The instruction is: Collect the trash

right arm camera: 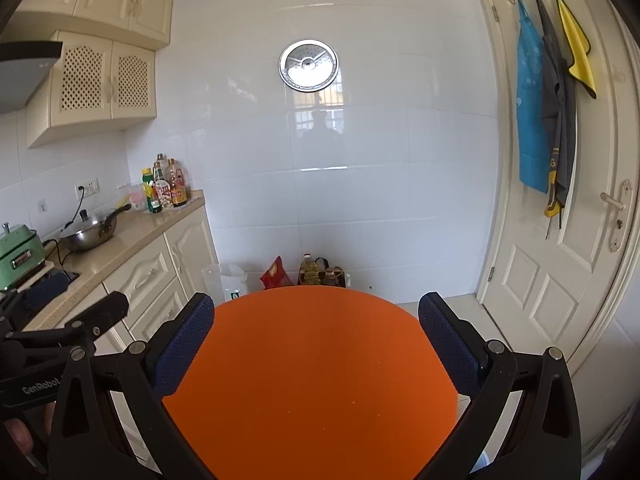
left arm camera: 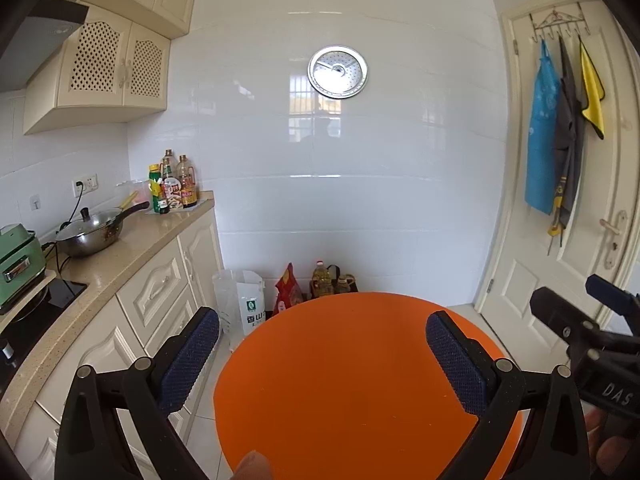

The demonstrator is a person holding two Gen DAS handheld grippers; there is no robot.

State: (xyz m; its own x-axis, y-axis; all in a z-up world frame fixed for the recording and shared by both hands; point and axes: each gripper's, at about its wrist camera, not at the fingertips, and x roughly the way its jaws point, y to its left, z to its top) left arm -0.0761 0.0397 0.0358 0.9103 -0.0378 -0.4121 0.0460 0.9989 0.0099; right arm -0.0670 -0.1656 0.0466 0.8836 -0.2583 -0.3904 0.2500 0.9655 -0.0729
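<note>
A round orange table (left arm camera: pixel 352 368) fills the lower middle of both wrist views, also seen as the orange table (right arm camera: pixel 316 376), its top bare apart from a few tiny crumbs (right arm camera: pixel 354 402). No piece of trash shows in either view. My left gripper (left arm camera: pixel 322 354) hovers over the table's near edge, open, nothing between its blue-padded fingers (left arm camera: pixel 188 356). My right gripper (right arm camera: pixel 316 344) is likewise open and empty above the table. Each gripper appears at the edge of the other's view: the right gripper (left arm camera: pixel 584 328) and the left gripper (right arm camera: pixel 60 328).
A beige counter (left arm camera: pixel 132 248) with cream cabinets runs along the left, carrying a lidded wok (left arm camera: pixel 90 232), sauce bottles (left arm camera: pixel 174 186) and a green appliance (left arm camera: pixel 16 260). Bags and oil bottles (left arm camera: pixel 320 282) stand on the floor by the white wall. A door (left arm camera: pixel 560 200) with hanging aprons is on the right.
</note>
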